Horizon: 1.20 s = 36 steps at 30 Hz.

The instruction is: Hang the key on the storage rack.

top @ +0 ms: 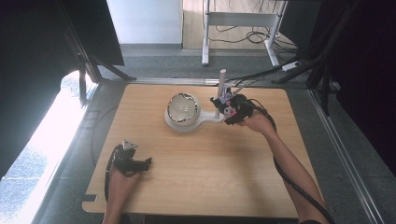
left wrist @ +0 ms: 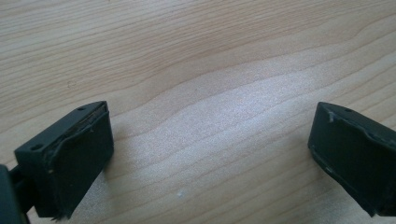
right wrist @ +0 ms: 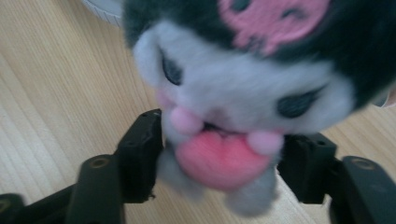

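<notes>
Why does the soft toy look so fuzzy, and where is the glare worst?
In the right gripper view the soft toy sits very close to the camera, so it is out of focus. In the high view daylight washes out the floor beside the table at the left. The left gripper view is sharp, with soft shadows under the jaws.

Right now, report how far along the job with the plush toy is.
Done: the right tool has the plush clamped between its jaws and lifted, beside the white stand with its glass dome. In hand: carrying it. Left: setting it down; where is unclear. The left tool rests open on the table.
</notes>
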### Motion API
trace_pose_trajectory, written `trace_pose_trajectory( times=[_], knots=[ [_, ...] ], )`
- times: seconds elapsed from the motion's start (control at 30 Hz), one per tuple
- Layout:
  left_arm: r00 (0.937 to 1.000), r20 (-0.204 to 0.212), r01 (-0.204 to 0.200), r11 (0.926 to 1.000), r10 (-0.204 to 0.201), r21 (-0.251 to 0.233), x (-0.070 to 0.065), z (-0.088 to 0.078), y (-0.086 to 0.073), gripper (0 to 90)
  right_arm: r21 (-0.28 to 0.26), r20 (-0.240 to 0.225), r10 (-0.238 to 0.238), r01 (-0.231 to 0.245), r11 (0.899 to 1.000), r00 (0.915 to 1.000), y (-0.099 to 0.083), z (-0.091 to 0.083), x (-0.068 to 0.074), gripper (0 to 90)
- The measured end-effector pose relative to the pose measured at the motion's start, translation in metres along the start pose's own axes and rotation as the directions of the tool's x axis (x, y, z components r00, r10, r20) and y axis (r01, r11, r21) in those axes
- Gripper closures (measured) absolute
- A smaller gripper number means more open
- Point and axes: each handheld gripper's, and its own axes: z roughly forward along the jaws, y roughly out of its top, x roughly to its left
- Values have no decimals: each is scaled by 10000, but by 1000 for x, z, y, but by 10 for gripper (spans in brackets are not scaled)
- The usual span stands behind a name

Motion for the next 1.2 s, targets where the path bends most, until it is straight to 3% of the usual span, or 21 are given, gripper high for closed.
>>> trace_pose_trajectory(
  times=[0.17, 0.47, 1.2],
  knots=[
    [10000, -1, -12, 10000, 12, 9, 0, 0, 0, 1, -320, 425, 83, -69, 9995, 9991, -2, -5, -1, 222],
    [10000, -1, -28, 10000, 28, 20, 0, 0, 0, 1, -479, 440, 13, 8, 9989, 9990, -11, -17, 2, 152],
    [10000, -3, -28, 10000, 28, 21, 0, 0, 0, 1, -545, 354, -468, 487, 9973, 9983, -22, -37, 21, 135]
  ],
)
